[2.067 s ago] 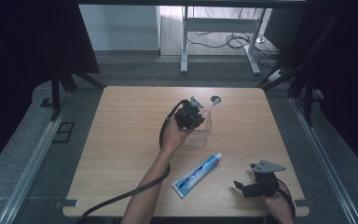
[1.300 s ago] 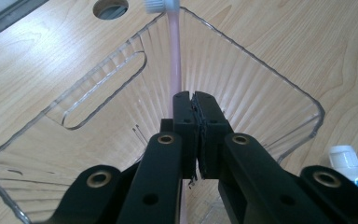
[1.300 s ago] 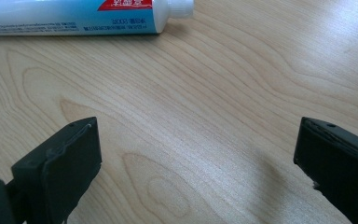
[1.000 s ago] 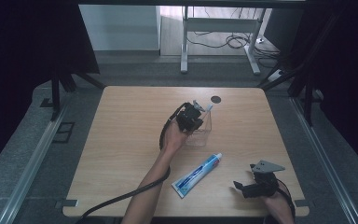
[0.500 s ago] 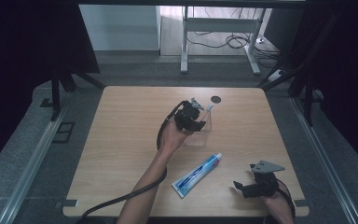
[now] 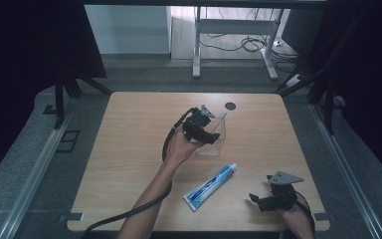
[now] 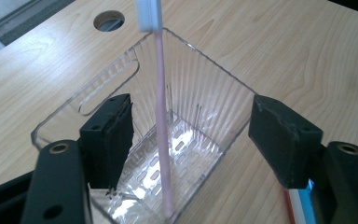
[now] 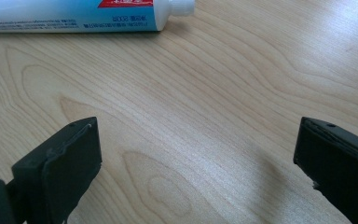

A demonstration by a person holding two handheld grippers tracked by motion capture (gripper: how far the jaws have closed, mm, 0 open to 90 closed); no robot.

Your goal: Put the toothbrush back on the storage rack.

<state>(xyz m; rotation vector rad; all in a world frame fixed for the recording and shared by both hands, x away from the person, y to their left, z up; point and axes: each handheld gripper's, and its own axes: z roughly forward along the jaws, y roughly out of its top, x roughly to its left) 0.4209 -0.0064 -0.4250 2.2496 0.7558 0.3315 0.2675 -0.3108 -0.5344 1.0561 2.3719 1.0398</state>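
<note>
Wooden table [image 6: 129,149]: both grippers' fingers [image 7: 107,135] spread wide, empty.

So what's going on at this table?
A person works with a handheld gripper in each hand. The left gripper, jaws open, hovers over a clear plastic bin where a pink toothbrush stands. The right gripper rests open near the table's front edge, beside a toothpaste tube.

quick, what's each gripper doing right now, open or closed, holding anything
Left gripper: open, holding nothing, jaws either side of the pink toothbrush in the clear plastic box.
Right gripper: open, empty.
</note>
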